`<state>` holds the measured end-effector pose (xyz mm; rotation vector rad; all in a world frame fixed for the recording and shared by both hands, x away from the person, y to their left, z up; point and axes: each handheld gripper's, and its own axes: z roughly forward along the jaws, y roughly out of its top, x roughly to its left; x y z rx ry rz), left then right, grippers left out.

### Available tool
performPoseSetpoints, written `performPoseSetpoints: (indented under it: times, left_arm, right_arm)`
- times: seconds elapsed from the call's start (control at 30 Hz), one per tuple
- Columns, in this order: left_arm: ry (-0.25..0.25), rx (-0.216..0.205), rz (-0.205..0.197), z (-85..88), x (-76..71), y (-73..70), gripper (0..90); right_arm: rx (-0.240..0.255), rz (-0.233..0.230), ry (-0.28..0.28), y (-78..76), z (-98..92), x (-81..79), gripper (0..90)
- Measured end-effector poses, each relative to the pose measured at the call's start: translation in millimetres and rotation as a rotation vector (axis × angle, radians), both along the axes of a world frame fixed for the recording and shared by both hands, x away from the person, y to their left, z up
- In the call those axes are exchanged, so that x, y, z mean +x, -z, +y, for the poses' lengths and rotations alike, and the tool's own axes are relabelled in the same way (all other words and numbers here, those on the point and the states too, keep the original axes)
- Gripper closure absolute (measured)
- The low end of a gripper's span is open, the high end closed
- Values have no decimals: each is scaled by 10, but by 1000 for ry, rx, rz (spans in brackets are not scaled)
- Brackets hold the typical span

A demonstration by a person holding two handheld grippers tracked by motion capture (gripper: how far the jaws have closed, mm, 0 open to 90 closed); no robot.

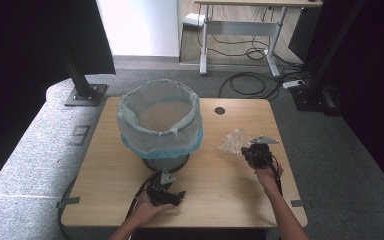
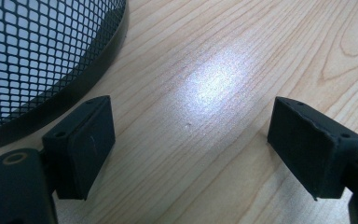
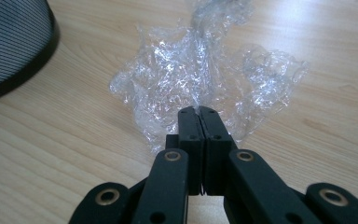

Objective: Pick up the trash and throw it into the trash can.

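A crumpled piece of clear plastic wrap (image 3: 200, 79) hangs just over the wooden table, right of a mesh wastebasket (image 1: 161, 125) lined with a pale blue bag. My right gripper (image 3: 199, 112) is shut on the near edge of the wrap (image 1: 232, 141), its jaws pressed together with the film pinched between them. In the high view the right gripper (image 1: 250, 150) sits at the table's right, held from below by a hand. My left gripper (image 2: 189, 144) rests low over bare wood near the basket's base (image 2: 51, 93), jaws wide apart and empty; it is also at the front centre (image 1: 172, 192).
The wooden table (image 1: 105, 165) has a round cable hole (image 1: 220, 110) at the back. A grey padded surface (image 1: 30, 150) lies to the left, with dark frame posts on both sides. A desk and floor cables (image 1: 250, 80) are beyond the table.
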<state>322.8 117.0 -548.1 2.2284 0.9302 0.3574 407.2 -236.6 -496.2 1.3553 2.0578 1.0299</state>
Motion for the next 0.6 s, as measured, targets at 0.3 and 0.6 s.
performPoseSetpoints:
  times: [0.3, 0.6]
  left_arm:
    - [0, 0, 0, -1, 0, 0, 148]
    - [-2, -2, -1, -6, 0, 0, 148]
  right_arm:
    - [48, -64, -18, -174, -39, -165, 880]
    - [73, -122, -13, -337, -76, -235, 880]
